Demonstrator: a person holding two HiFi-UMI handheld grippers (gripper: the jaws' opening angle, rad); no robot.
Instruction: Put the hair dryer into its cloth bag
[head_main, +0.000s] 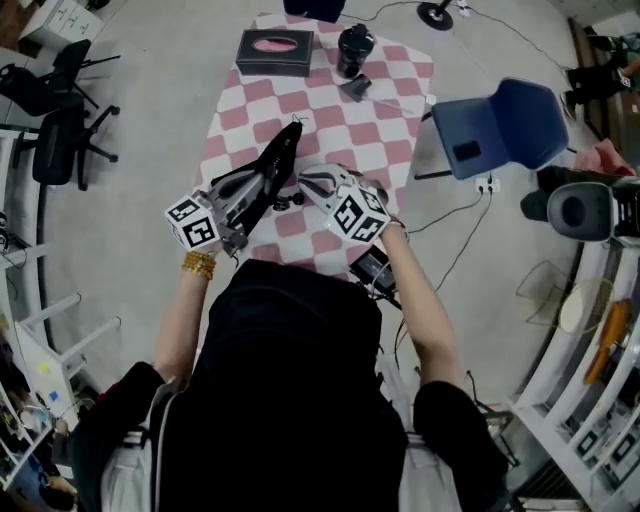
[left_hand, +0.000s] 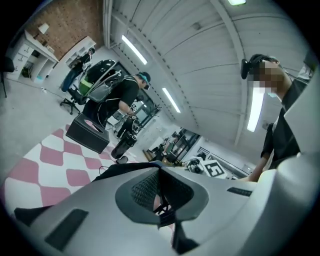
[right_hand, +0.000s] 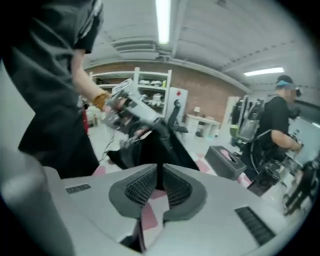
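The 2 tools were closed on the black bag (head_main: 277, 158), left tool (head_main: 266, 190) and right tool (head_main: 306, 186), above the counter (head_main: 392, 130). The hair dryer (head_main: 354, 50) stood well apart.

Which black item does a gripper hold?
The black cloth bag, in the left gripper; the black tissue box and black hair dryer stand free farther back.

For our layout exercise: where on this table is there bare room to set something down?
Bare: checked tablecloth between the hair dryer and the cloth bag, towards its right edge. Crowded: far edge by the tissue box; near edge around the bag.
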